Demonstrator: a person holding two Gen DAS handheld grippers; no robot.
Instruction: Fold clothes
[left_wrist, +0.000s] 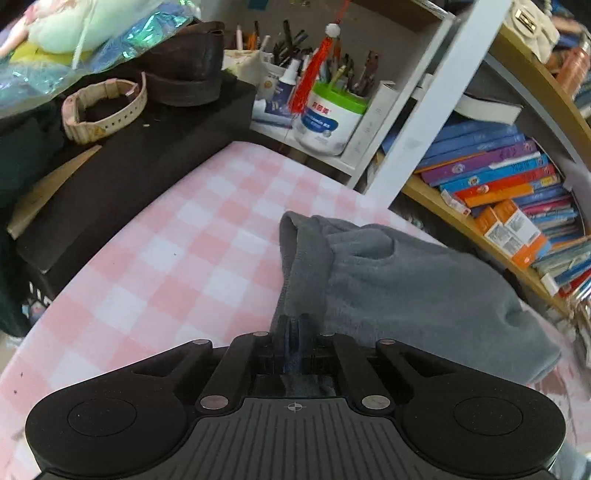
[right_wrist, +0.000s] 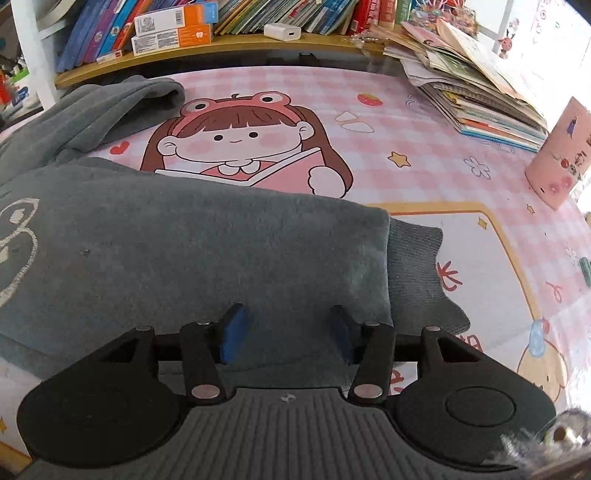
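Folding looks barely begun: the left gripper (left_wrist: 293, 325) is clamped on the grey sweatshirt (right_wrist: 192, 243) edge. Over a sleeve spread ahead, the right gripper (right_wrist: 286, 328) stands apart, gripping nothing.

Right gripper (right_wrist: 286, 330) with blue pads spread apart over a grey sweatshirt (right_wrist: 184, 254), whose ribbed cuff (right_wrist: 417, 273) lies just right of the jaws. The garment rests on a pink checked mat (right_wrist: 424, 147) printed with a cartoon girl. Books (right_wrist: 476, 92) are stacked at upper right, a pink cup (right_wrist: 561, 158) beside them.
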